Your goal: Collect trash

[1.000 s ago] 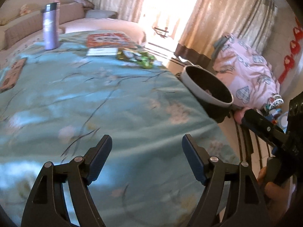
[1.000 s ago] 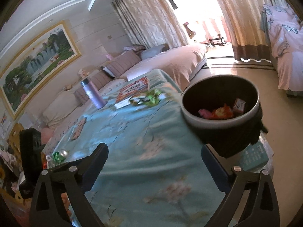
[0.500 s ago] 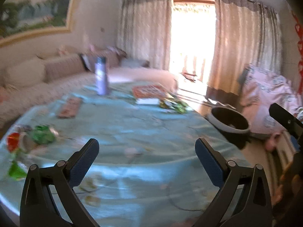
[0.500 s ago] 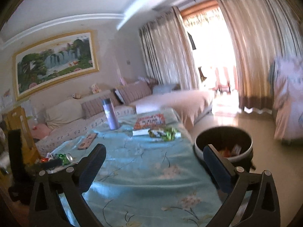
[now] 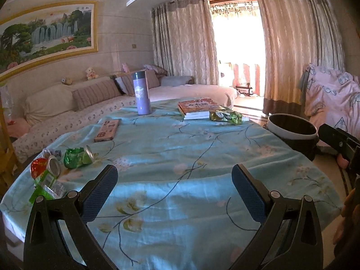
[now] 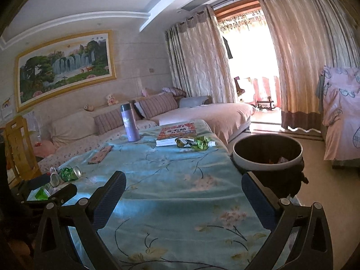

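Note:
Crushed cans and green wrappers (image 5: 74,157) lie at the table's near left edge; they also show in the right wrist view (image 6: 67,173). More green and gold wrappers (image 5: 226,115) lie at the far right by the books, seen too in the right wrist view (image 6: 193,143). A dark trash bin (image 6: 267,155) with a pale rim stands beside the table's right edge, holding some trash; it also shows in the left wrist view (image 5: 292,130). My left gripper (image 5: 174,190) is open and empty above the near table. My right gripper (image 6: 183,196) is open and empty.
The table has a light blue flowered cloth (image 5: 180,153). On it stand a purple flask (image 5: 142,96), a stack of books (image 5: 198,109) and a flat pink case (image 5: 106,130). A sofa (image 5: 67,103) runs behind. A wooden chair (image 6: 19,148) stands left.
Both grippers have pulled back and risen from near the bin to the table's near side, so the whole table now shows. Both stay open and empty.

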{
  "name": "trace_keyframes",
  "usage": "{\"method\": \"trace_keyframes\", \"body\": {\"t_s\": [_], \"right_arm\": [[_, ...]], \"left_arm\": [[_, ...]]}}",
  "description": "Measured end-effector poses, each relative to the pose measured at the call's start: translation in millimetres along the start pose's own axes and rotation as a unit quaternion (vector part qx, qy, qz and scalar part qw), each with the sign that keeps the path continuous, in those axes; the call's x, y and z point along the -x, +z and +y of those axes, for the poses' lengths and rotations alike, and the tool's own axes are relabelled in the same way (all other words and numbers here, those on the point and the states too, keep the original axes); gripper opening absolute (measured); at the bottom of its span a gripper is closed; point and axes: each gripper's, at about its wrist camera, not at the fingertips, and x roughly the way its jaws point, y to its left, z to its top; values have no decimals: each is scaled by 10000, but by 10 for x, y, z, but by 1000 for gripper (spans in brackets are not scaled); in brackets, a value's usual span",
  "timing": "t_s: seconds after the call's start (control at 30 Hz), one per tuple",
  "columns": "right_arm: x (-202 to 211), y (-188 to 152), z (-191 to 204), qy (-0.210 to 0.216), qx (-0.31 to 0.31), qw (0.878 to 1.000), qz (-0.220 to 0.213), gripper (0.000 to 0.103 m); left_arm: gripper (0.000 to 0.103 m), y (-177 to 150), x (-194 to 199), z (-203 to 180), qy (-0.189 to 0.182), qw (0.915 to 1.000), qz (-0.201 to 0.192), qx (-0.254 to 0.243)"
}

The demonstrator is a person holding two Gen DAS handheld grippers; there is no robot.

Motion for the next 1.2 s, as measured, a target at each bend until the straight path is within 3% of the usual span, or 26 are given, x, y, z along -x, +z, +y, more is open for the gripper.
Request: {"method": "trace_keyframes", "body": {"t_s": [0.27, 1.2], "right_arm": [[14, -56, 37, -58, 73, 9999, 80, 103], [31, -93, 120, -113, 286, 9995, 68, 103]], "left_arm": [[103, -16, 79, -24, 98, 9999, -92, -35], [103, -30, 203, -46, -98, 9998, -169, 17]]}}
